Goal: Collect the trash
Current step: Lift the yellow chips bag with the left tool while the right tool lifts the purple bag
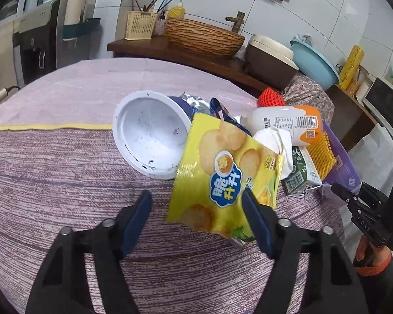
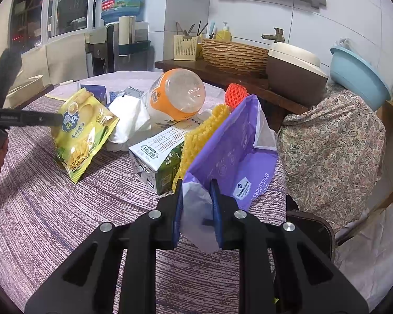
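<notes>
Though half-hidden — cup point(image 1: 149, 133) behind chip bag point(image 1: 222, 172), btm unclear.

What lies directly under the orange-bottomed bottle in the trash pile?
The bottle rests on white tissue and the milk carton. Anything beneath those is covered.

Both wrist views: even, diffuse indoor light, moderately bright, cool cast. Source not visible. Shadows soft and faint on the striped tablecloth point(image 1: 65, 172). Mild glare on the white tiled wall point(image 2: 296, 21) and on the yellow chip bag point(image 1: 222, 172). Window point(image 2: 65, 2) is dark. Strong fisheye bending toward the rims; black vignette in the corners. Focus acceptable centrally, softer at the edges.
</notes>
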`<state>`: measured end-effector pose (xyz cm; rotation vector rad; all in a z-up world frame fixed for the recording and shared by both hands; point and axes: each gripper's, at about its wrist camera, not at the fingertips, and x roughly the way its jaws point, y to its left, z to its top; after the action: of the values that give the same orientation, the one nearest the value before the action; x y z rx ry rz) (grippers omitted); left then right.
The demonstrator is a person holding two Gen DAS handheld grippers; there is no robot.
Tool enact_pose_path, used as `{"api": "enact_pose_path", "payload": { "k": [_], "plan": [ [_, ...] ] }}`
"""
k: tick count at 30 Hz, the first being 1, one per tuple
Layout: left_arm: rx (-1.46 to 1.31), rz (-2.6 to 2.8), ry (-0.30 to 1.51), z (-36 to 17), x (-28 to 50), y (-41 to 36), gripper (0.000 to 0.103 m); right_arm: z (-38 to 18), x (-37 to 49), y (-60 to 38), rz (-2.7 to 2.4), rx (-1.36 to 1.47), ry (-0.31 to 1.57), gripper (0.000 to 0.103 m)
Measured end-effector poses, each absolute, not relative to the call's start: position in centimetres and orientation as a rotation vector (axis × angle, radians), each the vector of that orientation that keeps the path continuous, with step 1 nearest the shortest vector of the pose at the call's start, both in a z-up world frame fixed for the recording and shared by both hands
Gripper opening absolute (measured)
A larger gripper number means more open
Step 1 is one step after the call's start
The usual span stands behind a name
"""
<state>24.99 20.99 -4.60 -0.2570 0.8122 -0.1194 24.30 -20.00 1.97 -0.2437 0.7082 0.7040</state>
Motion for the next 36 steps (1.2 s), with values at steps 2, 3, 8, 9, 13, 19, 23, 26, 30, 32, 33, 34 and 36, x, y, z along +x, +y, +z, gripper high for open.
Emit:
{"api": "enact_pose_path", "payload": {
  "k": [2, 3, 8, 9, 13, 19, 23, 26, 30, 32, 33, 34, 36],
  "plan": [
    [-0.265, -0.126, 0.813, -4.7, 24.7, 20.9, 0.047, 2.1, 24.2, -20.1, 0.707, -0.242, 0.706, 0.021],
    [-0.274, -0.132, 0.815, -4.8, 24.6, 20.9, 0.034, 2.1, 24.2, -20.1, 0.709, -0.242, 0.705, 0.02],
    [-0.289, -0.157, 0.792, -4.3, 23.3, 20.5, 0.011, 2.5, 23.9, -20.6, 0.712, -0.23, 0.697, 0.02],
    [-0.282, -0.157, 0.783, -4.1, 23.0, 20.4, 0.007, 2.5, 23.9, -20.7, 0.715, -0.226, 0.697, 0.02],
    [-0.279, -0.164, 0.759, -3.3, 22.0, 20.1, 0.004, 2.7, 23.7, -21.0, 0.72, -0.218, 0.693, 0.02],
    [-0.274, -0.184, 0.719, -1.5, 20.5, 19.6, 0.002, 3.4, 23.1, -21.6, 0.724, -0.207, 0.678, 0.02],
    [-0.253, -0.188, 0.683, 0.0, 19.5, 19.0, 0.002, 4.0, 22.6, -22.4, 0.726, -0.196, 0.663, 0.02],
    [-0.25, -0.197, 0.665, 0.9, 19.1, 18.6, 0.002, 4.5, 22.2, -22.9, 0.728, -0.191, 0.653, 0.02],
    [-0.242, -0.204, 0.632, 2.1, 18.5, 17.9, 0.002, 5.3, 21.6, -23.8, 0.727, -0.182, 0.633, 0.02],
    [-0.216, -0.197, 0.605, 3.1, 18.1, 17.5, 0.002, 5.7, 21.4, -24.4, 0.724, -0.17, 0.626, 0.02],
    [-0.207, -0.198, 0.592, 3.4, 18.0, 17.3, 0.002, 6.0, 21.3, -24.9, 0.72, -0.164, 0.62, 0.02],
    [-0.202, -0.204, 0.581, 4.0, 18.1, 17.0, 0.002, 6.3, 21.3, -25.4, 0.716, -0.157, 0.615, 0.02],
    [-0.194, -0.218, 0.57, 4.5, 18.0, 16.4, 0.002, 6.8, 21.2, -26.2, 0.712, -0.145, 0.609, 0.02]
  ]
}}
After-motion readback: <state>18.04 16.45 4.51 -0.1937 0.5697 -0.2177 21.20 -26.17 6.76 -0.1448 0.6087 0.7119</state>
